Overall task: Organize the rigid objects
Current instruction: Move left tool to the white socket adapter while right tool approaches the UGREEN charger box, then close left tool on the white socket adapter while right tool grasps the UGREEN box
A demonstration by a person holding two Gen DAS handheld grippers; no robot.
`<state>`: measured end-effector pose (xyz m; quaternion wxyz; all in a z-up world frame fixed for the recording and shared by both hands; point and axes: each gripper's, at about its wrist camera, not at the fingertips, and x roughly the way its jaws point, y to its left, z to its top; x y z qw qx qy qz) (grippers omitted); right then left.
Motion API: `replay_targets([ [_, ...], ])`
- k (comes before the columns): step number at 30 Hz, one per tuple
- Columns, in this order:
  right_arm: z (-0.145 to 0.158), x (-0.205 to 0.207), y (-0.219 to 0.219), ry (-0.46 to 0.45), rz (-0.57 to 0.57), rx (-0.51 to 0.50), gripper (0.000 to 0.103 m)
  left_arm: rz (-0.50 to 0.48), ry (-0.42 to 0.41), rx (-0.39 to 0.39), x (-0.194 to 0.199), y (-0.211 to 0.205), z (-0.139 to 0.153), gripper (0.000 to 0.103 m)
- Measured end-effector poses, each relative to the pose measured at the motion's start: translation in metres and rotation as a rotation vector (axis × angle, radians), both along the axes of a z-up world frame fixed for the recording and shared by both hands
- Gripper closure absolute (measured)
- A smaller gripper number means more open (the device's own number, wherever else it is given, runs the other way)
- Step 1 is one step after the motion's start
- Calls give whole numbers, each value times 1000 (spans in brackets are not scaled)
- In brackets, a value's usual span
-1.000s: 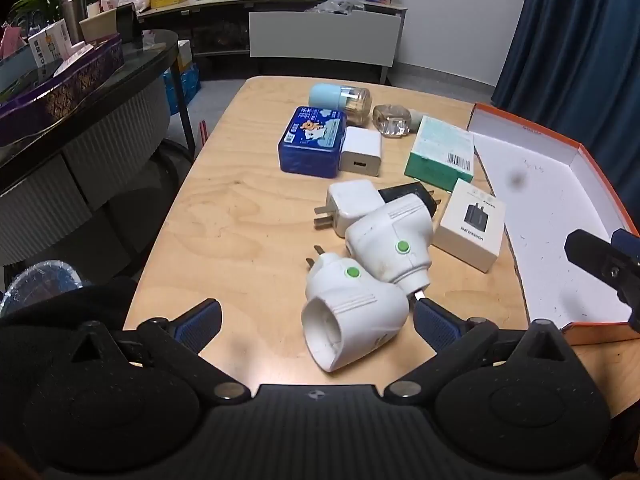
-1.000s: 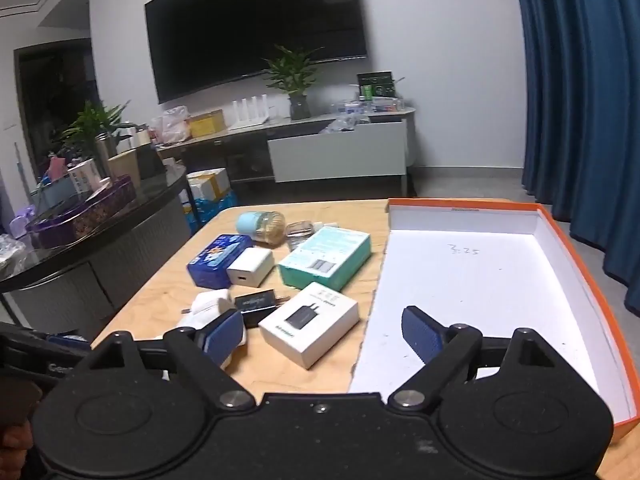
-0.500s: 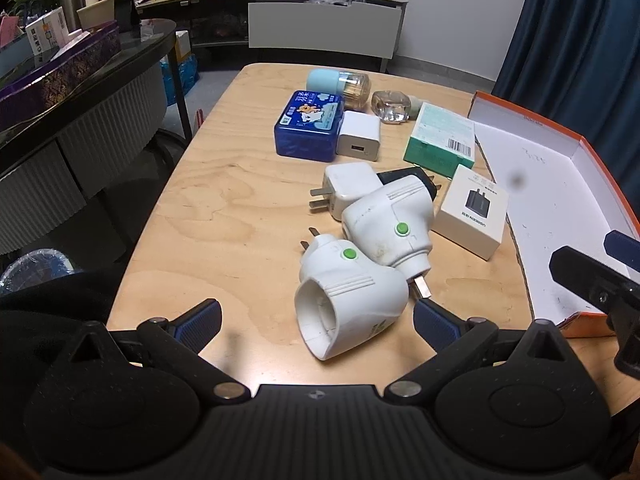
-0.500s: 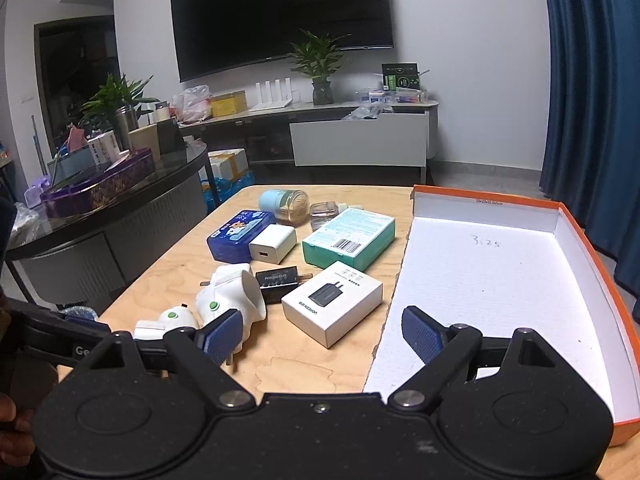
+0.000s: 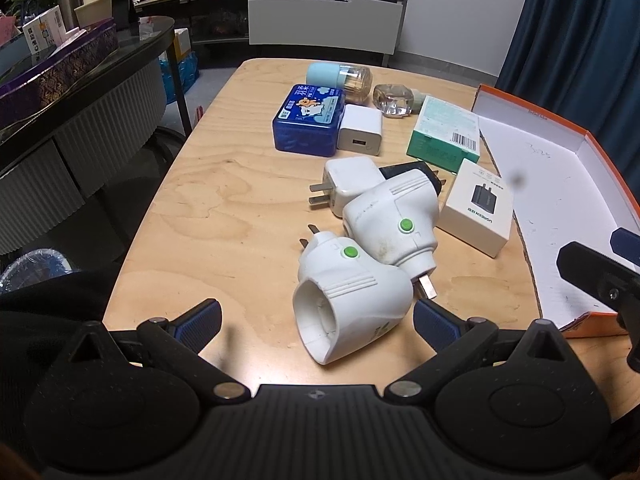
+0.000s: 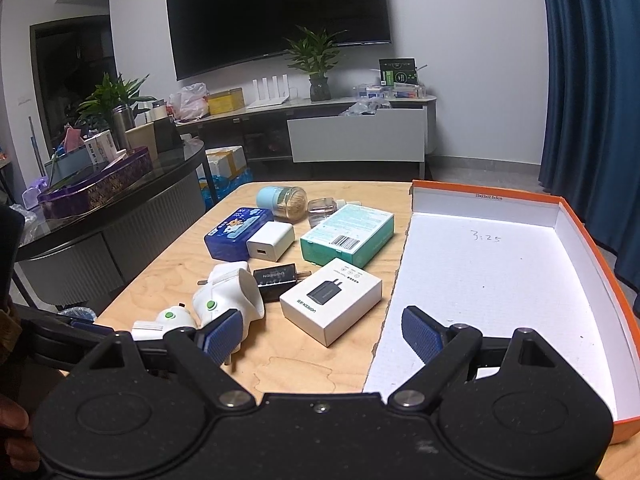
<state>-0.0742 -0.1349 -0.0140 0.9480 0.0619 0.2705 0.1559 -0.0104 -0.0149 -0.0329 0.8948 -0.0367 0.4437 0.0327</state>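
Observation:
My left gripper [image 5: 316, 320] is open just above the table's near edge. A white adapter plug with a green button [image 5: 352, 292] lies between its fingers, close to the right fingertip [image 5: 434, 322]. A second white adapter [image 5: 390, 224] leans against the first. Behind them lie a white charger [image 5: 352, 184], a black charger [image 5: 420, 172] and a white charger box [image 5: 478, 212]. My right gripper [image 6: 322, 332] is open and holds nothing. It hovers over the left edge of the orange-rimmed white tray [image 6: 500, 272], with the white charger box [image 6: 330, 300] ahead on its left.
Farther back lie a teal box [image 5: 444, 134], a blue tin [image 5: 310, 120], a small white cube charger [image 5: 360, 132], a toothpick jar [image 5: 340, 80] and a glass bottle [image 5: 394, 100]. A dark counter [image 5: 80, 92] stands left of the table. The tray holds nothing.
The right gripper has drawn back and risen, so both white adapters now show beside its left finger. The left gripper shifted slightly around the near adapter. Nothing was grasped.

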Motion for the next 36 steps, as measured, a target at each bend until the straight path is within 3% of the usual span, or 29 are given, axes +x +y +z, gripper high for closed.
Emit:
replay_targets([
  [21, -4, 7, 1, 18, -11, -5, 2, -28, -11, -5, 12, 2, -18, 0],
  [24, -5, 9, 1, 25, -13, -5, 2, -35, -38, -7, 15, 6, -21, 7],
  [27, -8, 13, 4, 38, -12, -13, 2, -69, -77, 24, 18, 8, -21, 29],
  [28, -8, 15, 5, 43, -13, -16, 2, -76, -84, 38, 18, 8, -21, 31],
  [36, -17, 56, 15, 145, -80, -1, 2, -69, -123, 9, 20, 19, -16, 31],
])
